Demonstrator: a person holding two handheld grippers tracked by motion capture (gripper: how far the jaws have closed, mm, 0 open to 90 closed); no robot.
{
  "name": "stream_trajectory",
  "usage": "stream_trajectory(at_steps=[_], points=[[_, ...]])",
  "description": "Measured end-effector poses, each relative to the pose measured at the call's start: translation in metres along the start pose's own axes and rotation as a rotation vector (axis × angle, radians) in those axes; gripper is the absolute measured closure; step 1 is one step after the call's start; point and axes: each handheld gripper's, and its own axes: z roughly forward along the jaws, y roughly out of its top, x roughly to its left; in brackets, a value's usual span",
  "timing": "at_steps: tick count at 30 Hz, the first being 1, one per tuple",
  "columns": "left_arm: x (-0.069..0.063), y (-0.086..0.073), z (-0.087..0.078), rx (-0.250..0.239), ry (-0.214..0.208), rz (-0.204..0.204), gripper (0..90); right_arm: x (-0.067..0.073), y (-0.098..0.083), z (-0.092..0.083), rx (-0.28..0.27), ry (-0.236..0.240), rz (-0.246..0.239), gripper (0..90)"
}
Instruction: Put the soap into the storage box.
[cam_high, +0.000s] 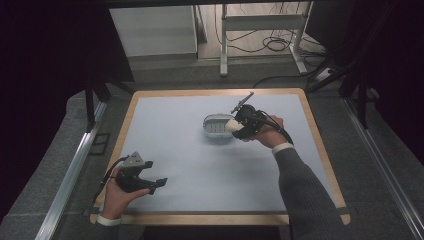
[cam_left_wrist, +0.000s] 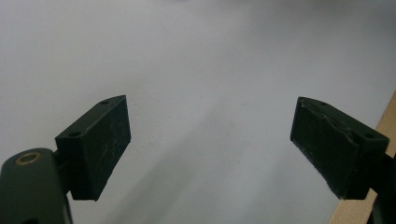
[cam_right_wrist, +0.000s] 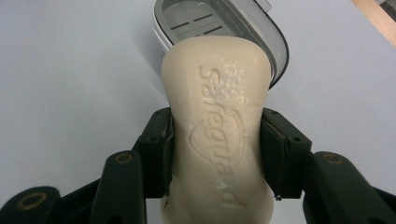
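— Closest to my right lens is the soap bar (cam_right_wrist: 217, 135), cream-coloured with raised lettering on its upper face. It sits lengthwise between the jaws of the right gripper (cam_right_wrist: 215, 154), both pads pressed into its long sides, so I read that as a firm grasp.

— Where is the bar relative to the dish?

— Its far end pokes out past the jaw tips and hangs over the near rim of the soap dish (cam_right_wrist: 278, 44). That dish is grey, oval, with a slotted floor (cam_right_wrist: 194, 23), and lies just beyond the jaws on the pale table surface (cam_right_wrist: 70, 70). I cannot tell whether the bar's tip touches the rim.

— And from above?

— From the high view I see the right gripper (cam_high: 235, 127) with the light bar (cam_high: 231, 126) at its tip, right at the edge of the dish (cam_high: 216, 125) toward the far middle of the table (cam_high: 200, 175).

— What about your other hand?

— My left gripper (cam_high: 159, 184) sits near the front left corner, well apart from the dish. Its jaws stand spread wide with nothing between them; between the two pads (cam_left_wrist: 100, 147) I see bare table (cam_left_wrist: 210, 93), and the wooden edge (cam_left_wrist: 385, 126) runs just beside the right-hand jaw.
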Motion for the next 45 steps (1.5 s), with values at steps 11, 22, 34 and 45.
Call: stream_trajectory(at_steps=[11, 22, 34, 45], points=[[0.000, 0.000, -0.001, -0.005, 0.001, -0.003, 12.8, -0.007, 0.014, 0.012, 0.005, 0.001, -0.025, 49.1], [0.001, 0.000, -0.002, -0.001, 0.001, 0.000, 12.7, -0.011, 0.023, 0.025, 0.013, 0.007, -0.044, 49.0], [0.002, -0.001, -0.001, 0.001, 0.003, -0.004, 12.8, -0.017, 0.038, 0.045, 0.018, 0.030, -0.080, 49.0], [0.002, -0.001, -0.001, -0.003, 0.001, -0.006, 12.8, -0.021, 0.047, 0.057, 0.023, 0.031, -0.117, 49.0]])
